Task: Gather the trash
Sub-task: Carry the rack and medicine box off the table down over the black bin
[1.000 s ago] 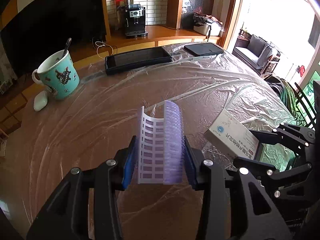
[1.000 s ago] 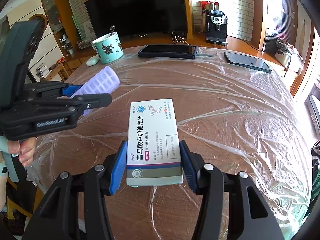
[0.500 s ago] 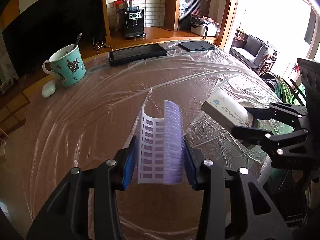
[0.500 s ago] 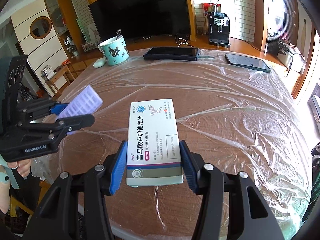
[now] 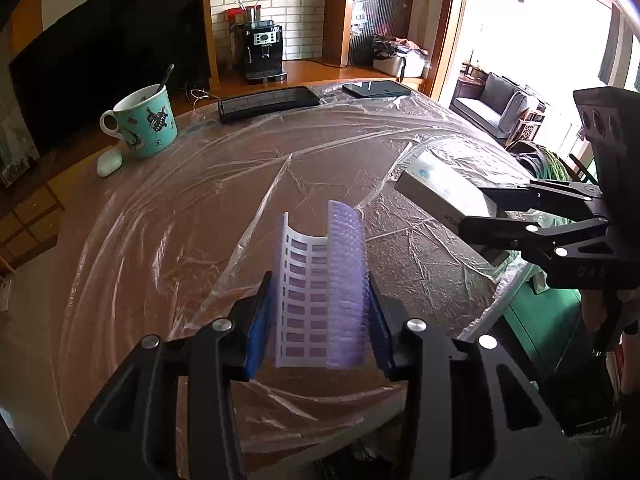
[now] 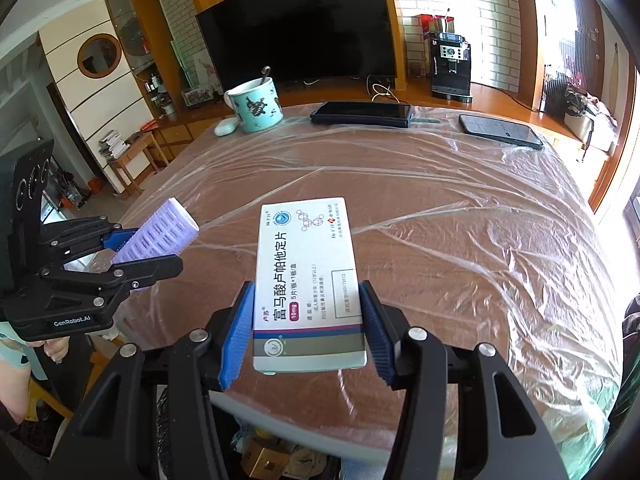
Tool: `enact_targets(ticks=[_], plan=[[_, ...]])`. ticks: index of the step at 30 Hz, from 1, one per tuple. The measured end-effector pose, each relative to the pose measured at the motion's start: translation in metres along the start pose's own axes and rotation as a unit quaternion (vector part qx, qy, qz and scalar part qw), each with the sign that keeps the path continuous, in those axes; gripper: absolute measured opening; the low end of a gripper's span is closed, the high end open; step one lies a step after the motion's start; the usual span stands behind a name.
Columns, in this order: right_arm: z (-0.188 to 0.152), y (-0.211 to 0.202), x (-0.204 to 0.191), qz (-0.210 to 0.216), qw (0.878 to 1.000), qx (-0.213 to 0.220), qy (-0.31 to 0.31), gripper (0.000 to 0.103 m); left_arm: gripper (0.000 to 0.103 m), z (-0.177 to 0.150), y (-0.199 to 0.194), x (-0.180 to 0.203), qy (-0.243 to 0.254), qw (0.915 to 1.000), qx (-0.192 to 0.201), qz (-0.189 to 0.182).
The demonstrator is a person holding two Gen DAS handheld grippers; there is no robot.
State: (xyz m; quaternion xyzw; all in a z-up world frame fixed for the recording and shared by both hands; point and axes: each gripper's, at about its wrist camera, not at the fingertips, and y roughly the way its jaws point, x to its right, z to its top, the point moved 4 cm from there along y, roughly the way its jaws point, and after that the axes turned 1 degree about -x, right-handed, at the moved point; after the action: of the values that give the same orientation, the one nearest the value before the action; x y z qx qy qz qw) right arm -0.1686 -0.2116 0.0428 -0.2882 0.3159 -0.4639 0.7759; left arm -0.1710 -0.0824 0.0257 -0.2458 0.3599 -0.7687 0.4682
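Claws both loaded: left claw point(image 5: 320, 316) pinches a bent purple-white pill sheet point(image 5: 324, 292) betw. its blue pads, right claw point(image 6: 308, 332) clamps a white medicine box point(image 6: 310, 280) flat by its long sides, both held above the near edge of the desk point(image 6: 460, 216), w/ the left one just beside the right. Further back on the plastic-covered top: teal mug point(image 6: 256, 106) w/ spoon, white earbud case point(image 6: 225, 128) next to it, black tablet point(image 6: 362, 114), phone point(image 6: 500, 130).
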Motion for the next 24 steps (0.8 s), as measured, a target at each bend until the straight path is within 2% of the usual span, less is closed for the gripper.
enact_targets(ticks=[24], plan=[[-0.052,-0.045,-0.035,0.033,0.999,-0.002,-0.037,0.051,0.044,-0.047,-0.042,0.03,0.019,0.9996,0.004,-0.019]])
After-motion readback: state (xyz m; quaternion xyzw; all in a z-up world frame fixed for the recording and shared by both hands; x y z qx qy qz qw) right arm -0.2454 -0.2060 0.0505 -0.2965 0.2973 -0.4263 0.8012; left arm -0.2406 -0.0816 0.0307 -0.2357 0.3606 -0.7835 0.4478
